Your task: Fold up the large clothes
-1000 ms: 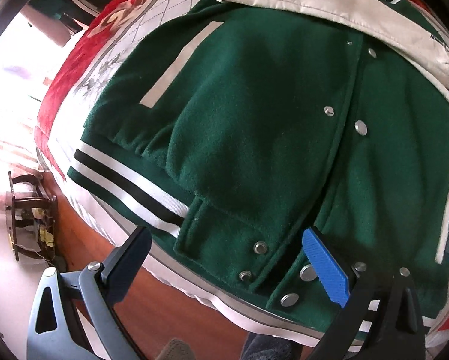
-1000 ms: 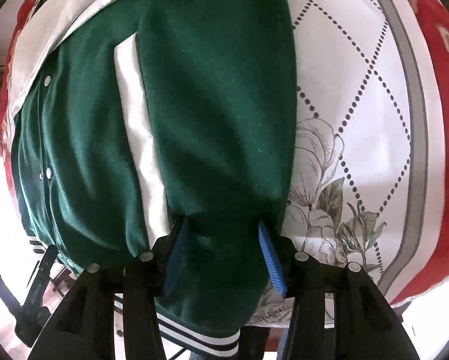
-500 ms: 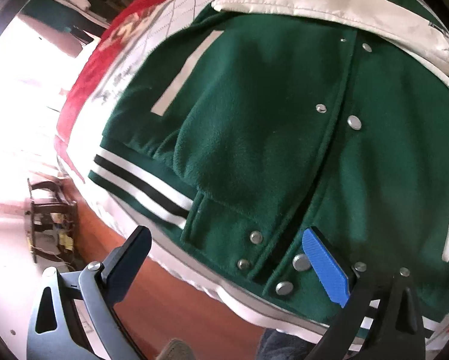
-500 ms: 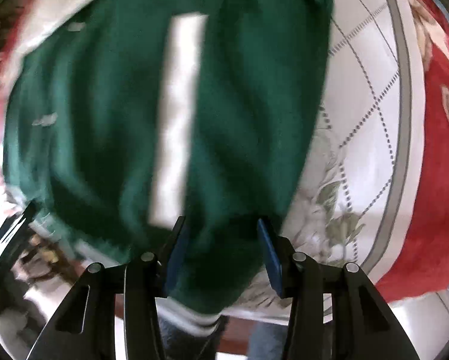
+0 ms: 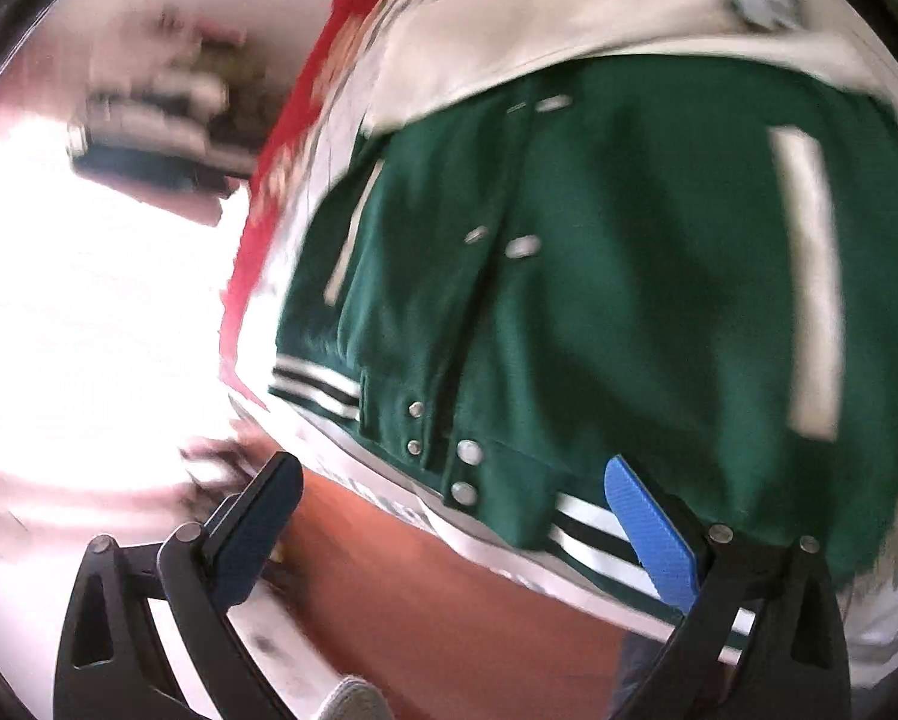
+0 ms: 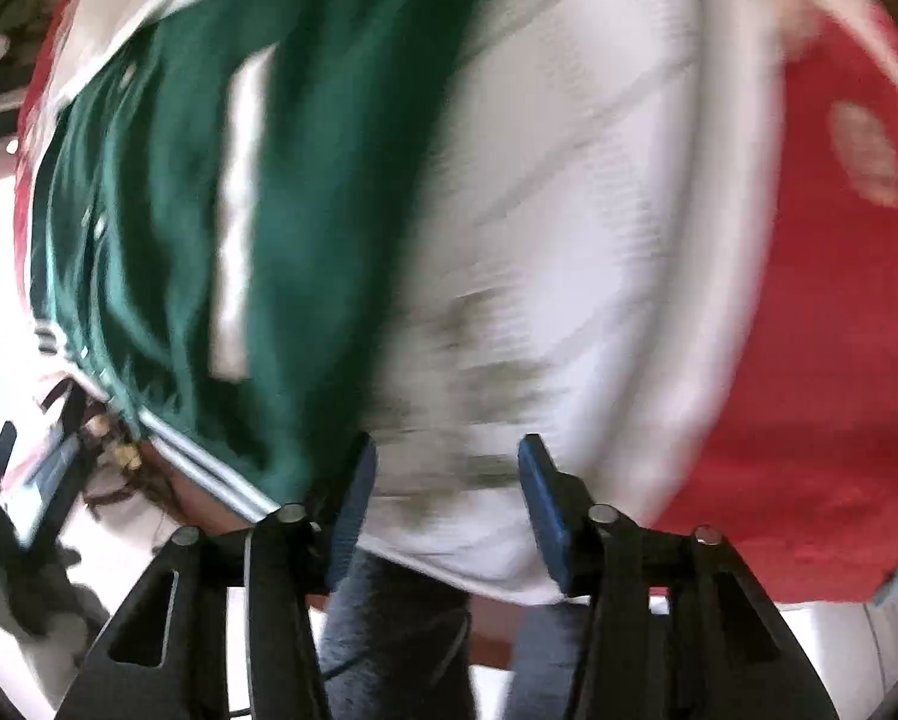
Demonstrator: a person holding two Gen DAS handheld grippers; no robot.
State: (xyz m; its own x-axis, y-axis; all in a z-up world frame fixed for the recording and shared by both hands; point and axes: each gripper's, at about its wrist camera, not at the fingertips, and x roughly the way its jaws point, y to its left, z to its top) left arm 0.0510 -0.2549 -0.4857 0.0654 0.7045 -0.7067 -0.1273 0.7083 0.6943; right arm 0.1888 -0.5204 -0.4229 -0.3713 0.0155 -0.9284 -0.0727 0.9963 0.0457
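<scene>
A green varsity jacket (image 5: 599, 300) with white sleeves, snap buttons and a striped hem lies flat on the bed, front side up. It also shows in the right wrist view (image 6: 167, 192) at the left. My left gripper (image 5: 449, 516) is open and empty, held off the bed's near edge, just short of the jacket's hem. My right gripper (image 6: 443, 504) is open and empty over the white quilt, to the right of the jacket's side edge. Both views are motion-blurred.
The bed has a white floral quilt (image 6: 569, 210) with a red border (image 6: 821, 360). Its near edge and a brown bed frame (image 5: 449, 600) lie below the hem. Dark furniture (image 6: 41, 480) stands at the left on the floor.
Both grippers have pulled back from the jacket. The right gripper no longer straddles the jacket's hem corner and has shifted right over the quilt. The left gripper has drawn back and swung.
</scene>
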